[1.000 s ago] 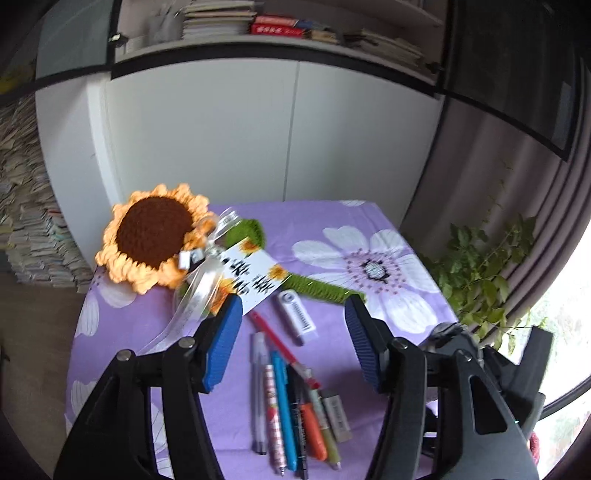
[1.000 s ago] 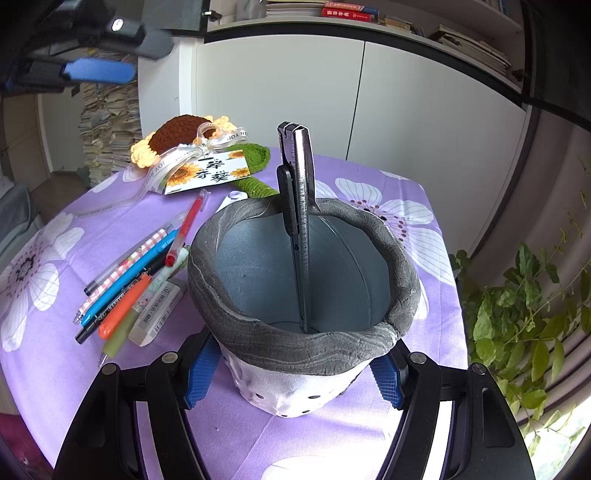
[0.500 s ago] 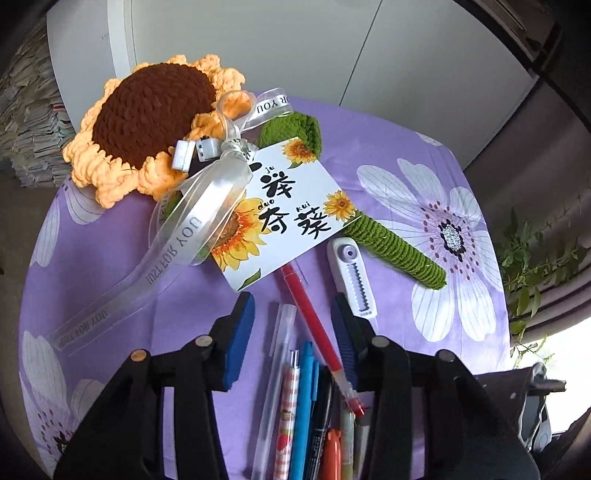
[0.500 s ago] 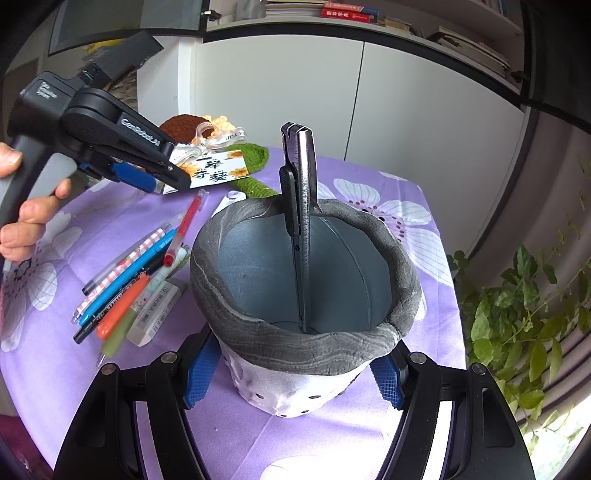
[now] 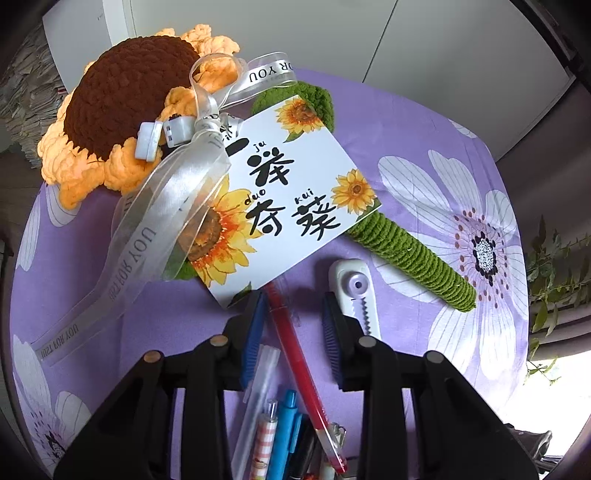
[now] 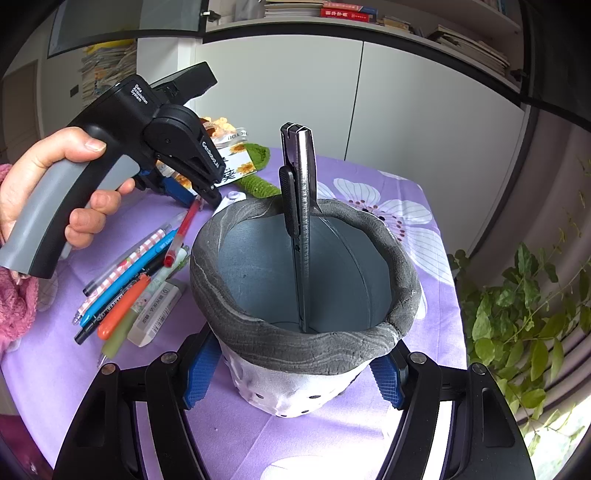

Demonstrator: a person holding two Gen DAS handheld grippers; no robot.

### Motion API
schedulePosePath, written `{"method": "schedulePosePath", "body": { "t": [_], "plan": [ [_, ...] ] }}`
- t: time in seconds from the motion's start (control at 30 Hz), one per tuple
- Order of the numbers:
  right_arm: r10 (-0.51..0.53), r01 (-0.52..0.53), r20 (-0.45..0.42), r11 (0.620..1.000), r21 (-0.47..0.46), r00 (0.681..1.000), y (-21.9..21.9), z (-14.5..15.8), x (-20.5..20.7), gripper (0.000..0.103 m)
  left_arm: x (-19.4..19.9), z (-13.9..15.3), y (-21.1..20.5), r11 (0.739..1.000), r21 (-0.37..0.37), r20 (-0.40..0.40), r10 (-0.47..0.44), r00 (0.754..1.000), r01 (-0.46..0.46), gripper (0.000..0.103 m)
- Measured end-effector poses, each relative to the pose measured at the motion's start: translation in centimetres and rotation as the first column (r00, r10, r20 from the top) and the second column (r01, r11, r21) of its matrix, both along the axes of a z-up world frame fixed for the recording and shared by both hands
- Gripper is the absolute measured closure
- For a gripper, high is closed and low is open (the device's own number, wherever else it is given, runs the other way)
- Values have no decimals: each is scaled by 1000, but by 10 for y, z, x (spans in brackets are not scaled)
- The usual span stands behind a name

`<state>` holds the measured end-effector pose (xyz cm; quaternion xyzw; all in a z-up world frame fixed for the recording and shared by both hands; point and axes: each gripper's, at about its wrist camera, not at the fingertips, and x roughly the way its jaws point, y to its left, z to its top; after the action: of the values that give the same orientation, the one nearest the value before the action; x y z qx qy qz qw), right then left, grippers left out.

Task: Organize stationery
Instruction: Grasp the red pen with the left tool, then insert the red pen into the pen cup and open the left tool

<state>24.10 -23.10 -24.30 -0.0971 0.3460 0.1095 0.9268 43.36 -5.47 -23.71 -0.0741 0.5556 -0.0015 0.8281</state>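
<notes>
the left tongs have just been closing around the red pen, pads not yet pressing it; the right tongs grip the pot holding a cutter.

White cabinet doors, bookshelf above.

Pens left of holder (knife inside), sunflower behind.

Seven pens fanned at nine o'clock of one grey pen holder, one eraser beside them, one utility knife standing inside the holder, one white correction tape, one crochet sunflower at eleven o'clock, one printed card, one ribbon
</notes>
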Motion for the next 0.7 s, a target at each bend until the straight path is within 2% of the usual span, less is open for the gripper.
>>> {"method": "schedulePosePath", "body": {
  "t": [0.1, 0.2, 0.4, 0.53, 0.7],
  "plan": [
    [-1, 1, 1, 1000, -1, 1000, 0, 0, 0, 30, -5, -1, -3, 1000, 12, 17, -24, 1000, 24, 90],
    [-4, 4, 2, 1000, -2, 1000, 0, 0, 0, 30, -15, 2, -2, 999, -17, 35, -42, 999, 43, 91],
    [-4, 4, 2, 1000, -1, 1000, 1, 0, 0, 30, -56, 40, 8, 992, -82, 126, -82, 989, 93, 91],
    [-5, 5, 3, 1000, -2, 1000, 1, 0, 0, 30, -90, 71, 7, 981, -108, 217, -136, 967, 163, 91],
    [-6, 6, 4, 1000, -3, 1000, 0, 1, 0, 30, -117, 102, -7, 966, -102, 315, -194, 929, 236, 91]
  ]
}}
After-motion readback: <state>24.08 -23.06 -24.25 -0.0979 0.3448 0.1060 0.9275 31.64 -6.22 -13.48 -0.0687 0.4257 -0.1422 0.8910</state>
